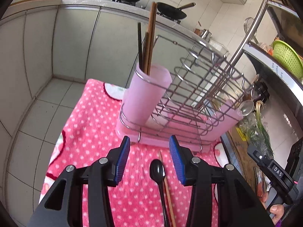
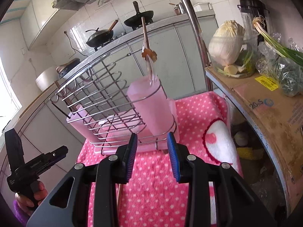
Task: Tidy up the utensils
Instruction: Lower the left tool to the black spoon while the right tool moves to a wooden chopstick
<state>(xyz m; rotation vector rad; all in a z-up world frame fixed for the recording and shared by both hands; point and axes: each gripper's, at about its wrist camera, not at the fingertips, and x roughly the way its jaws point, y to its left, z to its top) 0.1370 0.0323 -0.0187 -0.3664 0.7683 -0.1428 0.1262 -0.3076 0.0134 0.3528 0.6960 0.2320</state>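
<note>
Now I hang my left hand-held gripper [image 1: 149,143], half open and empty, above the black spoon [image 1: 158,172] and chopstick [image 1: 166,187] on the blanket [image 1: 90,143]; right hand-held gripper [image 2: 152,141] waits parted, empty, facing the rack [image 2: 106,102].

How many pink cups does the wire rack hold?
2. One pink cup stands at the chopstick end of the wire rack; the other pink cup stands at the opposite end, holding a clear spoon. None seems hidden.
</note>
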